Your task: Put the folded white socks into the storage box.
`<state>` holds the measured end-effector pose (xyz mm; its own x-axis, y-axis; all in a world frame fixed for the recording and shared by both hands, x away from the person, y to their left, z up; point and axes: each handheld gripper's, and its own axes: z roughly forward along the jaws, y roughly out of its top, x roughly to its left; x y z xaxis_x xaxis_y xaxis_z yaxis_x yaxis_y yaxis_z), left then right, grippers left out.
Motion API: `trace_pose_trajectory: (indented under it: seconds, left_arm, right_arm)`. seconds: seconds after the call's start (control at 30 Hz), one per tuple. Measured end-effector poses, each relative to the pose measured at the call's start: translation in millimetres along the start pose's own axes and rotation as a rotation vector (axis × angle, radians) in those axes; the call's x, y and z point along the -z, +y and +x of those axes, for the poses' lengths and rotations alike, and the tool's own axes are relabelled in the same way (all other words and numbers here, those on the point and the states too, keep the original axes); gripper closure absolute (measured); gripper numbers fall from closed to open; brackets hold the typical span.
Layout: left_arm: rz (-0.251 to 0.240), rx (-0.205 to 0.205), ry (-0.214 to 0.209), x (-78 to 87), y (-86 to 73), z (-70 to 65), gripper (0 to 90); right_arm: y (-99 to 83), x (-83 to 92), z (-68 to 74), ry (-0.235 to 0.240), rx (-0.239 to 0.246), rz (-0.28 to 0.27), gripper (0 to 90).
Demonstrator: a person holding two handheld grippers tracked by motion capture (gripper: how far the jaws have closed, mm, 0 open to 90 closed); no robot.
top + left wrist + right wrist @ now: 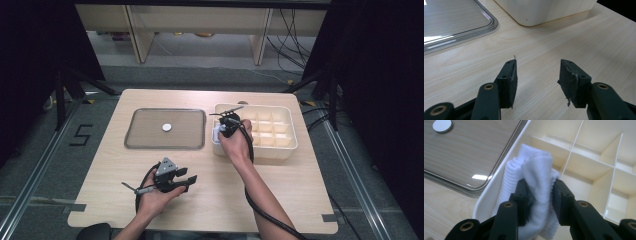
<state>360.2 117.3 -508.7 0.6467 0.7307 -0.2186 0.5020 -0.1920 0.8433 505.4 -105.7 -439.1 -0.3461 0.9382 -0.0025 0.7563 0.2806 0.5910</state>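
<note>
We hold a white cloth pinched between the jaws of our right gripper, right of centre in the high view, over the near-left corner of the divided box. The grip sits mid-bundle, probably so the folds stay together while we lower it into a compartment. Our left gripper, lower left of centre there, rests with jaws apart and nothing between them, kept out of the way. A tray with a white disc lies at centre left.
</note>
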Motion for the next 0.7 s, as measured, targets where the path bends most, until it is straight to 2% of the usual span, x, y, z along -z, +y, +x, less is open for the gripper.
trace_pose_trajectory:
  seconds: [0.23,0.27,0.4,0.43,0.53,0.7]
  left_arm:
    - [0.002,0.000,-0.004,0.2,0.1,0.7,48.2]
    - [0.002,0.000,-0.005,0.0,0.1,0.8,48.2]
    - [0.000,0.001,-0.002,-0.1,-0.1,0.1,48.2]
    - [0.000,0.012,-0.003,-0.5,-0.5,-0.6,48.2]
    - [0.002,0.000,-0.003,-0.6,-0.4,-1.0,48.2]
    - [0.001,-0.001,-0.002,0.3,-0.1,0.1,48.2]
  right_arm:
    - [1.1,-1.6,-1.4,0.006,0.007,0.005,68.7]
    - [1.5,-2.3,-0.8,-0.008,-0.002,0.012,68.7]
    - [1.0,-2.7,-2.2,0.010,-0.011,0.012,68.7]
    - [0.7,-2.9,-1.1,0.001,-0.021,0.019,68.7]
    - [-0.1,-2.5,-1.2,0.001,-0.004,0.009,68.6]
    - [0.3,-2.3,-4.0,0.016,-0.027,0.011,64.0]
